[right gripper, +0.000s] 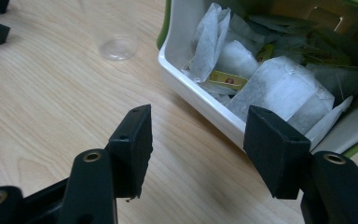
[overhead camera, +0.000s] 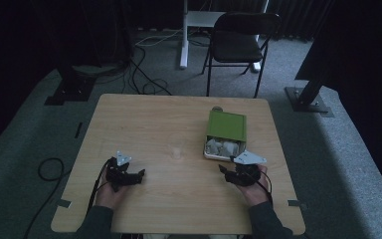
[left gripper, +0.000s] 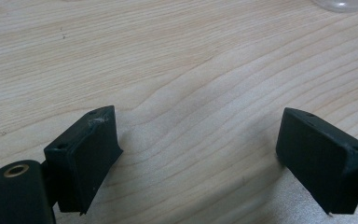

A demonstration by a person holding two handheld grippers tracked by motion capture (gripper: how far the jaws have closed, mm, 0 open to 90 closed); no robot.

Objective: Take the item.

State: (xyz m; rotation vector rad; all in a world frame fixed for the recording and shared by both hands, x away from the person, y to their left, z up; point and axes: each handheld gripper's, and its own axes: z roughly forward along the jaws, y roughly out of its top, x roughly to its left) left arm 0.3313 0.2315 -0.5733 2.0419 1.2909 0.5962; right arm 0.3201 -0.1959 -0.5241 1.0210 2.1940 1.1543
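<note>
A white box (overhead camera: 210,155) with a green lid (overhead camera: 226,127) stands right of the table's middle, its open near end full of white tea bags (right gripper: 279,88). A clear plastic cup (overhead camera: 177,149) stands left of the box, and again the cup (right gripper: 114,35) shows in the right gripper view. My right gripper (overhead camera: 227,171) rests on the table just in front of the box, open, the box's white rim (right gripper: 200,100) between and beyond its jaws. My left gripper (overhead camera: 140,174) lies on the table at the near left, open over bare wood, its fingers (left gripper: 86,156) wide apart.
The wooden table (overhead camera: 144,119) is bare across its far and left parts. A black chair (overhead camera: 238,42) and a white desk leg (overhead camera: 183,35) stand beyond it. Dark stands (overhead camera: 69,84) and cables (overhead camera: 49,169) lie on the grey carpet.
</note>
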